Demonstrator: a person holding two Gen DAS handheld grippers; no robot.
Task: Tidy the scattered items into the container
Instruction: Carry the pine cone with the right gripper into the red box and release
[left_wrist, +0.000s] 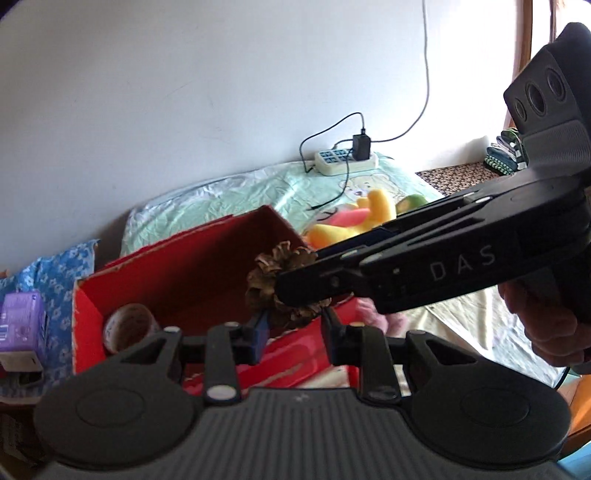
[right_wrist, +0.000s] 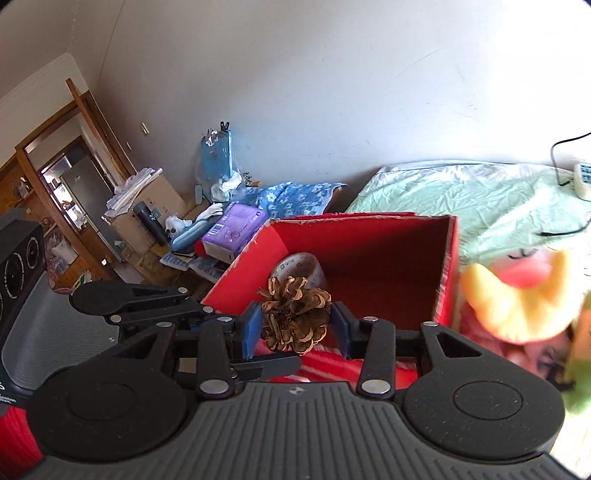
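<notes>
a brown pine cone (right_wrist: 295, 317) is held over the near rim of the red box (right_wrist: 373, 258), a small gap being seen between it and each blue pad of the right gripper (right_wrist: 297, 328), so a firm grip cannot be told. the left gripper (left_wrist: 293, 328) is seen parted just beside the cone, with nothing between its pads, and a tape roll (right_wrist: 301, 267) is seen inside the box, left of centre

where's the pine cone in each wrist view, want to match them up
Left wrist view: the pine cone sits at centre, just above this gripper's own fingertips, with the right gripper reaching in from the right across it.
Right wrist view: the pine cone sits at centre, between the blue pads of the right gripper.
Shared landmark: the red box behind it, with a tape roll inside.
</notes>
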